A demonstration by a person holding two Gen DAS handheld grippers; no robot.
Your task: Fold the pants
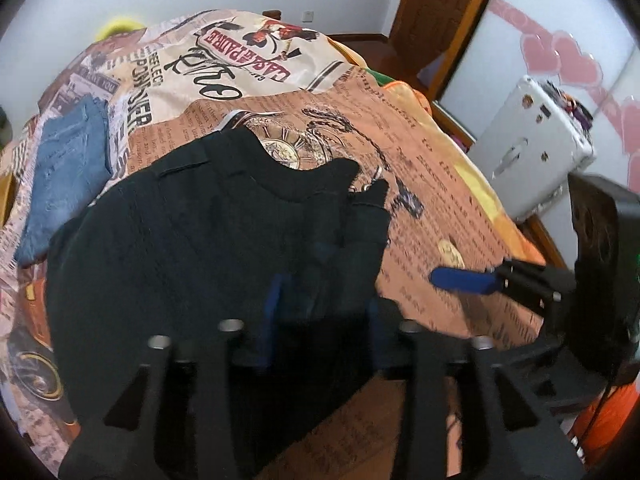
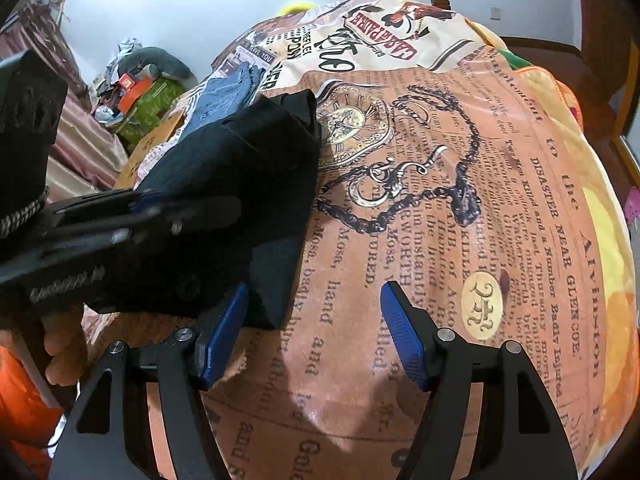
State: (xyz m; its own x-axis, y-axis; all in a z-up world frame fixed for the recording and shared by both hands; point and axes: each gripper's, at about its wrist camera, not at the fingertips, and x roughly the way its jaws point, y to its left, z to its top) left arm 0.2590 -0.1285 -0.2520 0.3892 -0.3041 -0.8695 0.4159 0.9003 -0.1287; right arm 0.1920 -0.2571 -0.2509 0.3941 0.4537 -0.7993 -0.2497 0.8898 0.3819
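Black pants (image 1: pixel 192 248) lie bunched in a partly folded heap on the printed bedspread (image 1: pixel 420 152). My left gripper (image 1: pixel 324 312) points down into their near edge. Its blue pads (image 1: pixel 274 308) stand apart with dark cloth lying loose between them. In the right wrist view the pants (image 2: pixel 240 160) are at the left, with the left gripper (image 2: pixel 216 208) resting over them. My right gripper (image 2: pixel 312 332) hangs open just right of the heap. A corner of the cloth lies beside its left pad (image 2: pixel 224 332), and nothing is gripped. One of the right gripper's blue pads (image 1: pixel 460 280) shows beside the pants.
Folded blue jeans (image 1: pixel 68 168) lie at the bed's far left, beyond the black pants. A white case (image 1: pixel 532 148) stands off the bed's right side. A hand (image 2: pixel 64 352) and an orange sleeve hold the left gripper. Cluttered boxes (image 2: pixel 136 88) sit beyond the bed.
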